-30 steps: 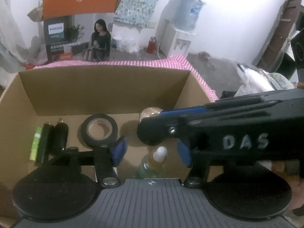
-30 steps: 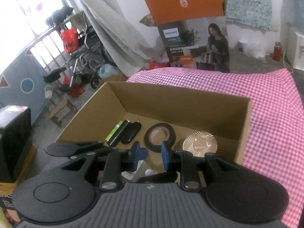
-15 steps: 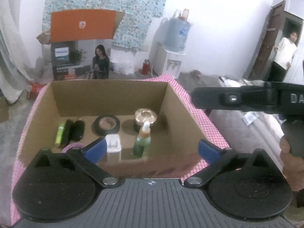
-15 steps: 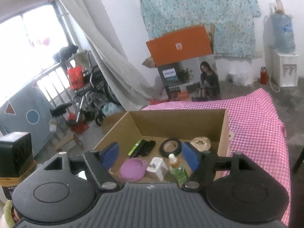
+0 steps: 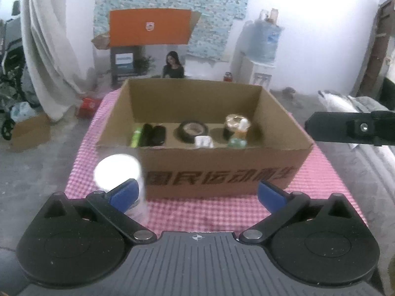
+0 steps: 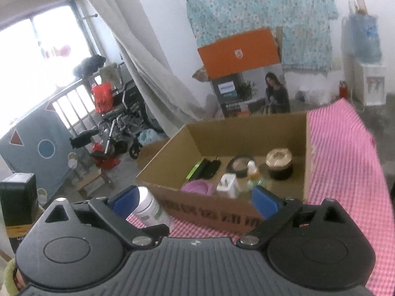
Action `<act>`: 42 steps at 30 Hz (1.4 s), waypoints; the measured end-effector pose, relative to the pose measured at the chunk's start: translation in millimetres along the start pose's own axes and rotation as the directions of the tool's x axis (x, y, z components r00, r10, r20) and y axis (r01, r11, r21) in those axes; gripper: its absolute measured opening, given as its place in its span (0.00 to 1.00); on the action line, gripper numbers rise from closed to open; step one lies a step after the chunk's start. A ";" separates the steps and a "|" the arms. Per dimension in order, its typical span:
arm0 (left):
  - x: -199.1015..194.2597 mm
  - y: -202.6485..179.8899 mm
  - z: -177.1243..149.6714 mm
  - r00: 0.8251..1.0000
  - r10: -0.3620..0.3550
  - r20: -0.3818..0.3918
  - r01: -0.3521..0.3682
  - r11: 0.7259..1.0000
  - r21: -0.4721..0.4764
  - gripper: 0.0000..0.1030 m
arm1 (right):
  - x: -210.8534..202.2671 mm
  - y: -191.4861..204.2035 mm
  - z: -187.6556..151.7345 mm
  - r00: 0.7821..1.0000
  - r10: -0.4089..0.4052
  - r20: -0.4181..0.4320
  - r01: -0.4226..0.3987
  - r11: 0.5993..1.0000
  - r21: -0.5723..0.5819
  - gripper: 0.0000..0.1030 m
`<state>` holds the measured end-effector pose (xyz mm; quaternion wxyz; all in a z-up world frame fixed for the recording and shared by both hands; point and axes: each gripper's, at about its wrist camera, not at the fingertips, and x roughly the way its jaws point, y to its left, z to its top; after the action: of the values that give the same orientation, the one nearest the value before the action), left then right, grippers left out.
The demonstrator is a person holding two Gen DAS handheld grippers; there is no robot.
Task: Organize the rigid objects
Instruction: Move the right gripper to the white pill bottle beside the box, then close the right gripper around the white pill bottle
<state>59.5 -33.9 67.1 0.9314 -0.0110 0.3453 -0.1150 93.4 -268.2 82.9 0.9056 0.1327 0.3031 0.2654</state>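
Box (image 5: 217, 172) on cloth (image 5: 212, 212) — bottle (image 5: 118, 172) before it, left; tape roll (image 5: 193, 129) inside.

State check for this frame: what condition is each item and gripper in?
Cardboard box: open-topped, on the checked cloth.
Dropper bottle: upright inside the box, capped.
Tape roll: lying flat in the box.
White bottle: outside the box, lid on.
Left gripper: jaws open, empty.
Right gripper: jaws just opened, empty.

- Orange-topped printed carton (image 5: 150, 30) against the wall
- Blue water-dispenser bottle (image 5: 264, 40)
- Folded wheelchair (image 6: 123, 120) by the window
- White curtain (image 5: 47, 49)
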 end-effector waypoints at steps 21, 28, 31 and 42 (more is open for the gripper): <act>4.5 41.7 -28.5 0.989 0.141 0.048 -0.142 0.989 0.033 1.00 | 65.7 30.3 -14.1 0.983 0.089 -0.158 -0.081 0.995 0.053 0.97; 17.2 54.9 -32.8 0.983 0.169 0.076 -0.170 0.985 0.014 0.99 | 98.8 40.8 -10.7 0.969 0.153 -0.195 -0.136 0.986 0.099 0.96; 23.4 54.5 -31.9 0.983 0.162 0.091 -0.164 0.986 0.021 0.95 | 111.2 43.9 -9.0 0.961 0.187 -0.203 -0.166 0.979 0.116 0.94; 38.9 58.4 -27.3 0.988 0.148 0.050 -0.146 0.989 -0.030 0.58 | 162.3 40.9 -8.6 0.930 0.260 -0.259 -0.207 0.954 0.218 0.59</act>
<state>82.5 16.0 15.5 0.9457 -0.0005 0.3224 -0.0412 181.3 -142.7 14.9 0.7978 0.2126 0.4358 0.3584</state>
